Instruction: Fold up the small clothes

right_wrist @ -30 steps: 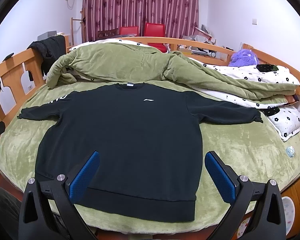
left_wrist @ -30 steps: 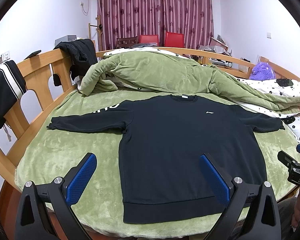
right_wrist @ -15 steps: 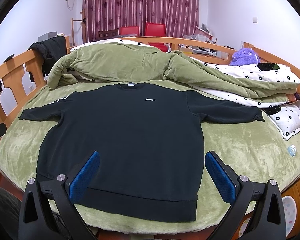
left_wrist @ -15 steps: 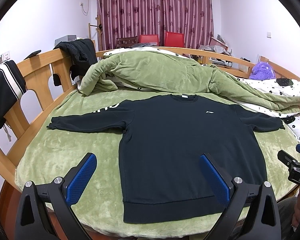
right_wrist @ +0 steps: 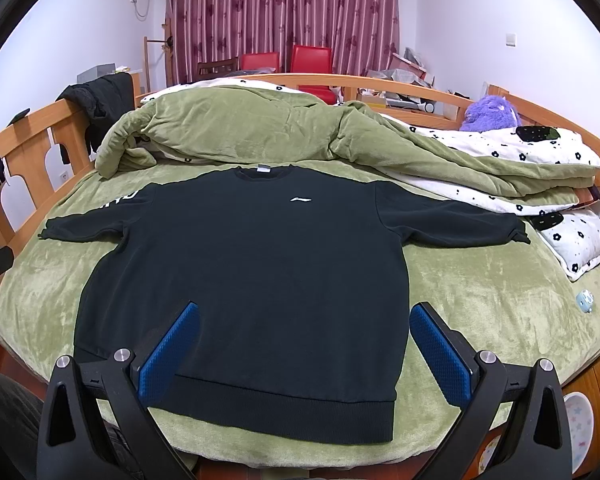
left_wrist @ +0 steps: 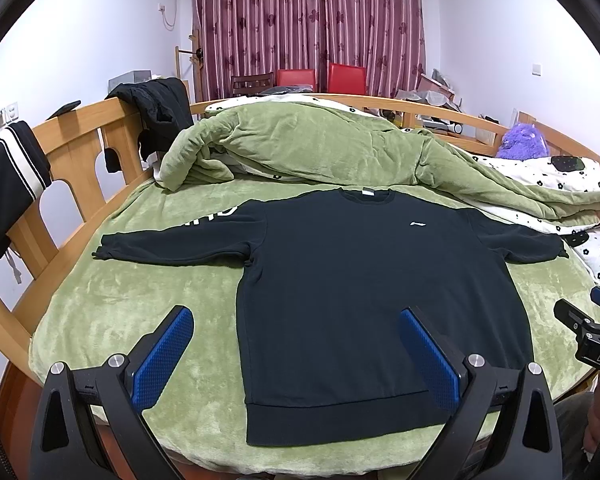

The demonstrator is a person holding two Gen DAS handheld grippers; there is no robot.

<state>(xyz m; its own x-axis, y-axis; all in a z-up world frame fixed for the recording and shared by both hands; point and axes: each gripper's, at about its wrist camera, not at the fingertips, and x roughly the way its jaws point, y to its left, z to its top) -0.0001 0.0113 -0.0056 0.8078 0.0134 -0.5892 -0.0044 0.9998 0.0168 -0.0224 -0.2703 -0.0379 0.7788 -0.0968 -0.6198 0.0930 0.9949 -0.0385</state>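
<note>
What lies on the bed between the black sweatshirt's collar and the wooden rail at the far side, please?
A bunched green quilt lies heaped across that stretch, just behind the black sweatshirt collar, hiding much of the wooden rail. Both wrist views show it.

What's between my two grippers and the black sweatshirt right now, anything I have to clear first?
Nothing visible. The black sweatshirt lies flat and uncovered on the green blanket, sleeves spread. The left gripper and right gripper are open near its hem. The bunched quilt sits beyond the collar.
</note>
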